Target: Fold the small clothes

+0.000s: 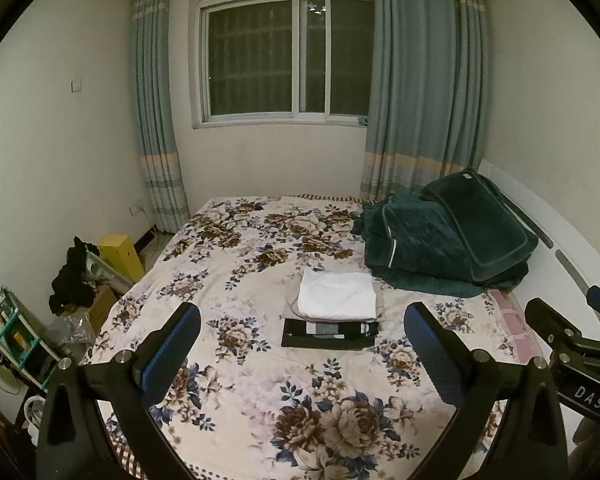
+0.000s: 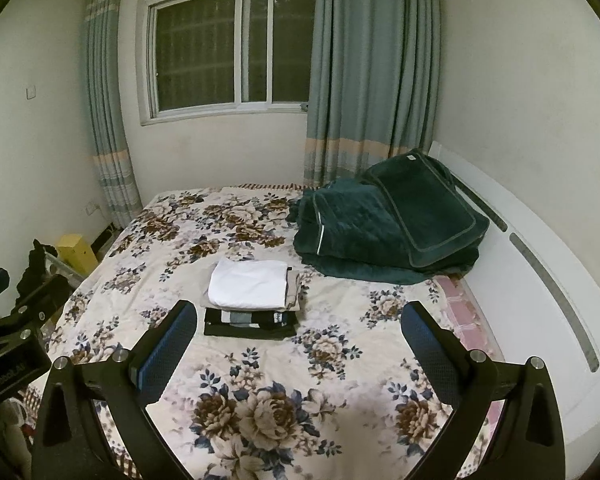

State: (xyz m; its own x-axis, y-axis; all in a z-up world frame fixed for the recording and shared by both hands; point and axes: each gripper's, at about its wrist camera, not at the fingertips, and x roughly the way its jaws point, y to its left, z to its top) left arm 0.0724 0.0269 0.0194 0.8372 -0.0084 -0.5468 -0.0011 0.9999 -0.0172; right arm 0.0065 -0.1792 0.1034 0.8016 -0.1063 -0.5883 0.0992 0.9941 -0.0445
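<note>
On the middle of the flowered bedspread (image 1: pixel 260 360), two small stacks of folded clothes lie side by side, touching or nearly so. The farther stack has a folded white shirt (image 1: pixel 337 294) on top of a beige piece (image 1: pixel 292 304) whose edges stick out beneath it. The nearer stack (image 1: pixel 329 333) is dark, a black layer at the bottom with grey, white and black folds showing along its top. In my right camera the same white shirt (image 2: pixel 247 283) sits above the dark stack (image 2: pixel 250 322), both squared up and flat.

I hold both grippers above the near part of the bed, clear of the clothes. My left gripper (image 1: pixel 300 344) has its two blue-padded fingers (image 1: pixel 168 350) spread wide with nothing between them. My right gripper (image 2: pixel 298 342) is spread just as wide and is also empty; part of it shows at the right edge of the left camera.

Beyond the clothes, toward the head of the bed, a dark green quilt (image 1: pixel 444 240) is heaped with a matching pillow leaning on top of it, against the white headboard (image 2: pixel 540 280). Behind the bed, a window (image 1: pixel 284 56) shows dark outside, framed by blue-grey curtains (image 1: pixel 420 80). On the floor at the left side of the bed I see a yellow box (image 1: pixel 120 252), a pile of black cloth (image 1: pixel 72 276) and a small green rack (image 1: pixel 8 328) of odds and ends.
</note>
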